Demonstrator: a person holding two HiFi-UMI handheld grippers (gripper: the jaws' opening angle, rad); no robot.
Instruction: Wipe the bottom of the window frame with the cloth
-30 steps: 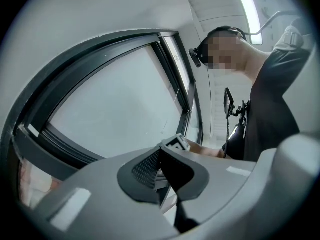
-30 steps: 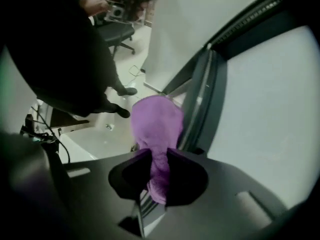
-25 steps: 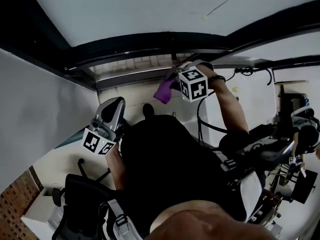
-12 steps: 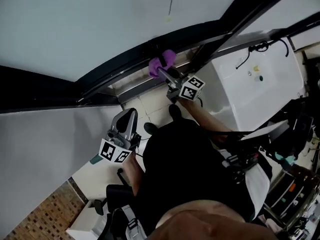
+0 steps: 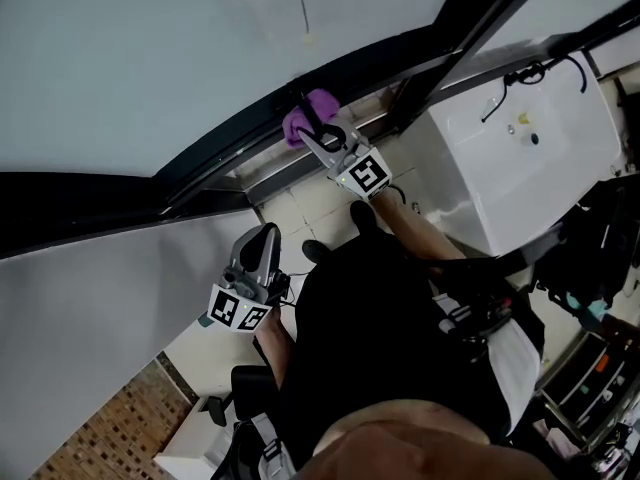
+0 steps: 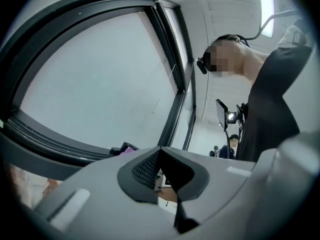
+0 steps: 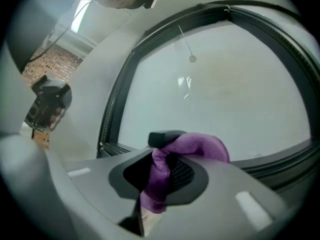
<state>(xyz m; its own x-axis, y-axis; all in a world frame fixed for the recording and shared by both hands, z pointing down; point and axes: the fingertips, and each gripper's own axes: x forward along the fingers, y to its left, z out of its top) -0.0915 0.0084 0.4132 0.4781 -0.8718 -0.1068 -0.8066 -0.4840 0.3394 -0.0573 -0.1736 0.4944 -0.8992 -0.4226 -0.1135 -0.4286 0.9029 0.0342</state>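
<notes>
A purple cloth (image 5: 303, 118) is pinched in my right gripper (image 5: 316, 134), which is shut on it and holds it against the dark bottom rail of the window frame (image 5: 220, 158). In the right gripper view the cloth (image 7: 196, 146) bunches over the jaws, and the bottom rail (image 7: 287, 160) runs just behind it under the pale glass. My left gripper (image 5: 262, 242) hangs low by the person's hip, away from the window, shut with nothing in it. From the left gripper view a scrap of the cloth (image 6: 128, 147) shows at the rail.
A white cabinet (image 5: 520, 158) stands under the window to the right, with cables on top. A black office chair (image 5: 240, 398) and a brick wall (image 5: 100, 433) lie at lower left. A dark upright frame post (image 5: 470, 28) crosses the rail to the right of the cloth.
My right gripper has carried the cloth up and forward from beside the frame onto its bottom rail. The left gripper has stayed low.
</notes>
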